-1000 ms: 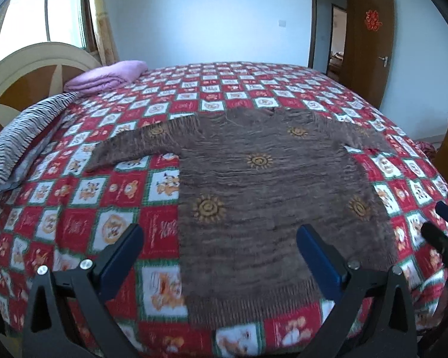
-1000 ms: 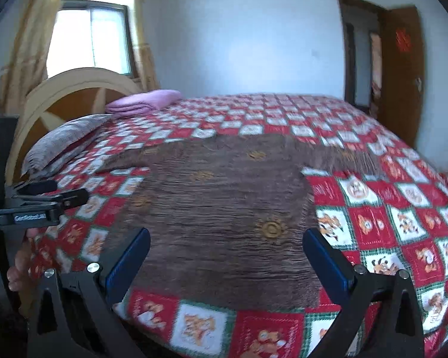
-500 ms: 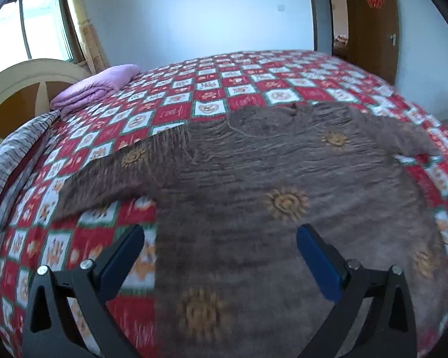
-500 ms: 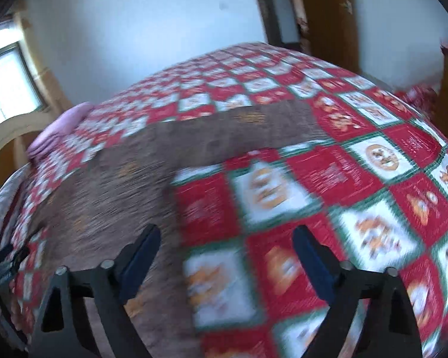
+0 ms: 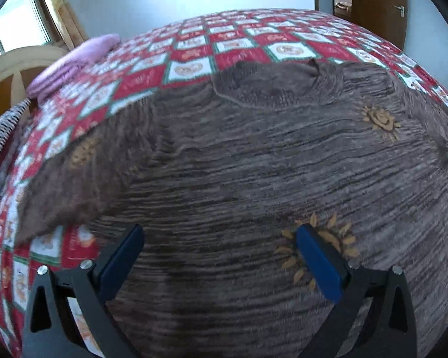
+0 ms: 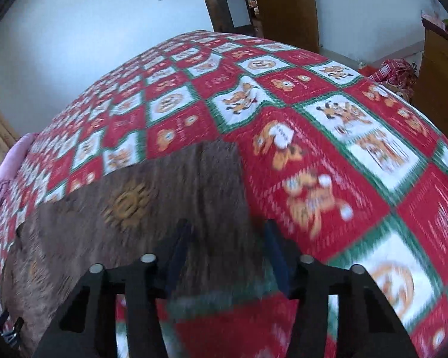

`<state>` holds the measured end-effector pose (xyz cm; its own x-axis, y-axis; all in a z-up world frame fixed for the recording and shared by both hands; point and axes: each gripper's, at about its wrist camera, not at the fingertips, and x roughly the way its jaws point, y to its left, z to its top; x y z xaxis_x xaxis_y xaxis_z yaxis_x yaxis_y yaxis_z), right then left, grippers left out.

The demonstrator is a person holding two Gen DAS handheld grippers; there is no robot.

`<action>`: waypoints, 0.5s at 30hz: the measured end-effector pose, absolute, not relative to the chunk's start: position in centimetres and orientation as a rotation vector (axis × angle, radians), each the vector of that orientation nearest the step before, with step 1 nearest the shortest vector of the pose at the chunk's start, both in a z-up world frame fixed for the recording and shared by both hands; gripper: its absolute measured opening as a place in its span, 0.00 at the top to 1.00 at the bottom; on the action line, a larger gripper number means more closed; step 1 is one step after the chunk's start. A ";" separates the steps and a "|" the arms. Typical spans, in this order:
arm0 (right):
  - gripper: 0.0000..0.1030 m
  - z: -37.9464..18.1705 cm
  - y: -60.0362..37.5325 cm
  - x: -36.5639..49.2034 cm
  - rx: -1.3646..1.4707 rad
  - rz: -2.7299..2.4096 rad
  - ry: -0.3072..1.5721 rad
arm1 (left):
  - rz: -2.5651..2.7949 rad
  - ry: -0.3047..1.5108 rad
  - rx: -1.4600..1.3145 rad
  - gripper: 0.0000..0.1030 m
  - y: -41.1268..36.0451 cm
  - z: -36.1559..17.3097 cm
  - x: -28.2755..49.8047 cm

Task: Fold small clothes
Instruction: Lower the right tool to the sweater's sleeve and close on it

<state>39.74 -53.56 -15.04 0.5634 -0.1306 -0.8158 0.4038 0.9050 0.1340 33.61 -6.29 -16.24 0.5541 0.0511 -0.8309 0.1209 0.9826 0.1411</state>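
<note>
The left tongs point(image 5: 219, 234) stand wide open just above the sweater point(image 5: 254, 161), nothing between the blue pads; whether the tips touch the knit cannot be told. The right tongs point(image 6: 227, 232) are about half open and closing, with the end of a sleeve point(image 6: 218, 185) running between the pads, which do not yet press on it as far as the blur allows.

A second ago both tongs looked at the whole sweater from the near edge of the bed; since then both have come lower and closer. The left view, which then took in the hem and both sleeves, is now filled by the chest and collar point(image 5: 271, 86). The right tongs, then fully open over the body, have swung out along the sleeve to its end and narrowed.

The sweater is brown ribbed knit with tan sun motifs point(image 5: 380, 117), lying flat and unfolded, front up, across the middle of the bed point(image 6: 328, 137), sleeves spread, collar toward the far edge. Around it shows the red, white and green checked cover. A folded pink blanket point(image 5: 74, 59) lies at the head end by the headboard point(image 5: 12, 68).
</note>
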 end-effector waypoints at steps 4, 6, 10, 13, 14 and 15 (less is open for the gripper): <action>0.78 -14.9 -52.5 40.8 0.266 -0.247 0.941 | -0.064 0.992 0.107 0.00 -5.6 -16.8 34.0; 0.85 -14.6 -51.9 40.9 0.248 -0.230 0.946 | -0.077 0.991 0.060 0.00 -5.2 -17.0 34.0; 0.89 -12.9 -51.2 40.6 0.252 -0.223 0.913 | -0.084 0.983 0.067 0.00 -5.4 -16.9 33.9; 0.89 -10.7 -49.8 40.6 0.219 -0.222 0.879 | -0.108 0.970 0.035 0.00 -4.9 -16.7 34.0; 0.89 -9.9 -49.2 40.6 0.206 -0.217 0.867 | -0.118 0.957 0.011 0.00 -4.6 -16.6 33.8; 0.89 -9.0 -48.5 40.7 0.188 -0.213 0.856 | -0.126 0.943 -0.008 0.00 -4.2 -16.4 33.7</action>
